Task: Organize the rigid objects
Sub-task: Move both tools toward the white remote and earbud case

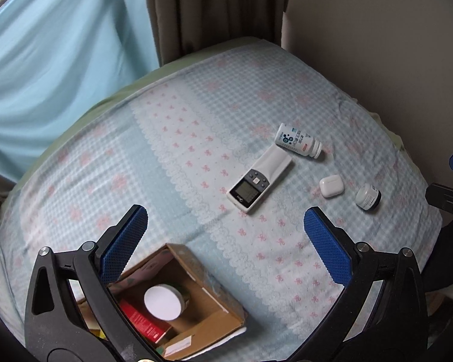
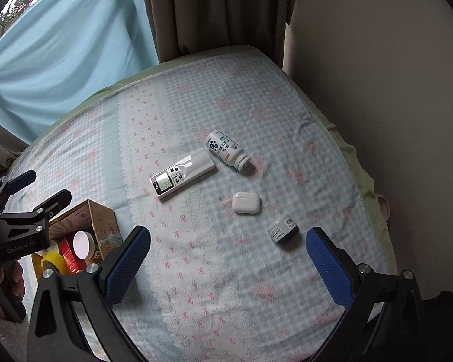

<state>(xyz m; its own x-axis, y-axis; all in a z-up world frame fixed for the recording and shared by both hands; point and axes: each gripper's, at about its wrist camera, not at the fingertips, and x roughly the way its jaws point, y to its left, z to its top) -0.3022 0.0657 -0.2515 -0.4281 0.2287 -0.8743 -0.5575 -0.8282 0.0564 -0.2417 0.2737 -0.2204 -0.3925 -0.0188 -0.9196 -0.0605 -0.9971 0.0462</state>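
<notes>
Both tools are spread apart and grip nothing. The left tool [image 1: 225,241] hangs over the bed [image 1: 196,114], with the cardboard box [image 1: 196,298] just below its left finger; a white-lidded jar [image 1: 163,301] sits inside. Ahead of the right tool [image 2: 228,259] lie a remote [image 2: 182,175], a white bottle [image 2: 226,149] on its side, an earbud case [image 2: 246,202] and a small dark jar [image 2: 283,228], nearest its right finger.

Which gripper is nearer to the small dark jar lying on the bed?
Right. The right gripper hovers just short of the small dark jar, jaws open. The left gripper hangs over the cardboard box, well to the jar's left.
</notes>
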